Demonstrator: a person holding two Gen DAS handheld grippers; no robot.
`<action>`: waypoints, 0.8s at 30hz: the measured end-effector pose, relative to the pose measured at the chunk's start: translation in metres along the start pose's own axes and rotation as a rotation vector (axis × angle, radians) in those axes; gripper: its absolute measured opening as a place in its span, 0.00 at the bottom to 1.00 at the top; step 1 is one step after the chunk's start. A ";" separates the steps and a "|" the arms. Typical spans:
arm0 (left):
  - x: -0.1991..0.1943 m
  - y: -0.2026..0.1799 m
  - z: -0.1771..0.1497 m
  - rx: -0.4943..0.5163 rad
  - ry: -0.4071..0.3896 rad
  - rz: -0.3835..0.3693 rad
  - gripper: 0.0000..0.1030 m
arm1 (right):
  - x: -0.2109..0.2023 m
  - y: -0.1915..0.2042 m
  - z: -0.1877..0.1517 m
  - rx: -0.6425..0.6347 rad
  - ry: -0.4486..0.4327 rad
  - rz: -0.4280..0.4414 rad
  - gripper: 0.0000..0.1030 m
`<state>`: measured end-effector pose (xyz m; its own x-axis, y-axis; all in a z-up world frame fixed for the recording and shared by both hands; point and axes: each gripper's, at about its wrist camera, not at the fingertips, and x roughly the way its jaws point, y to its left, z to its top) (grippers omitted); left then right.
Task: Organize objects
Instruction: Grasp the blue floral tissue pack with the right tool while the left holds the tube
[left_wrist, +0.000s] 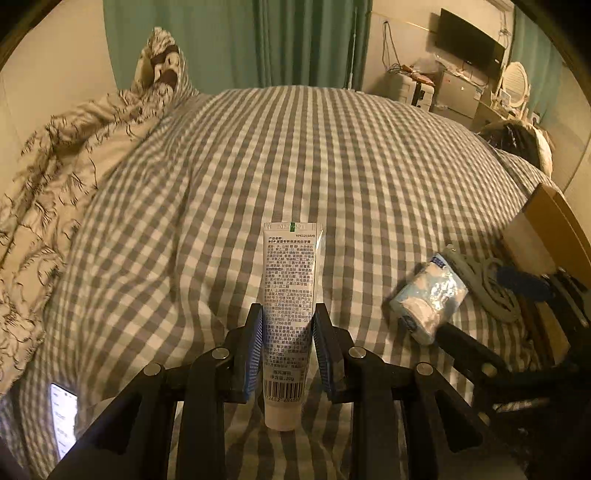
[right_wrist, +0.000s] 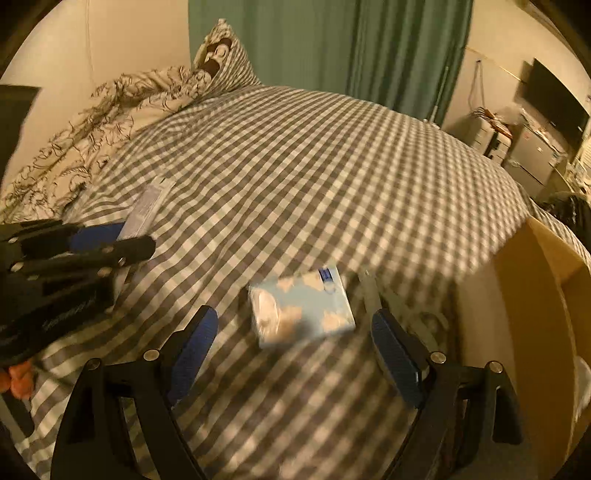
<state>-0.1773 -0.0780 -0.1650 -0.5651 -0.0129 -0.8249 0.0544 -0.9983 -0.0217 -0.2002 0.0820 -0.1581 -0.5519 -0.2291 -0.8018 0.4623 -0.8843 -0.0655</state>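
Checked bed (left_wrist: 332, 166), tube (left_wrist: 290, 280) between left gripper (left_wrist: 287, 350)

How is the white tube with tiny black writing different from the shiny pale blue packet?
The white plastic tube is long and narrow; the pale blue plastic-wrapped packet is short, flat and blocky. The tube is pinched in the left gripper; the packet lies free on the checked bedsheet, with the open right gripper near it. The tube carries black print; the packet has pale patches. Both are small.

Tube (left_wrist: 289, 295) on bed (left_wrist: 258, 155), tissue pack (left_wrist: 428, 295) right of it, cardboard box (left_wrist: 546, 229) farther right.
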 end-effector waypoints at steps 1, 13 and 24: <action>0.005 0.000 -0.001 -0.002 0.007 -0.008 0.26 | 0.007 0.000 0.002 -0.008 0.007 0.004 0.83; 0.039 0.003 -0.005 -0.016 0.084 -0.049 0.26 | 0.073 0.002 0.007 -0.042 0.119 -0.042 0.83; 0.012 -0.004 -0.006 0.012 0.023 -0.023 0.26 | 0.043 -0.006 0.001 0.057 0.059 -0.068 0.74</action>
<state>-0.1792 -0.0738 -0.1784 -0.5474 0.0112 -0.8368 0.0320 -0.9989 -0.0343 -0.2279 0.0767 -0.1916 -0.5384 -0.1451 -0.8301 0.3840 -0.9191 -0.0884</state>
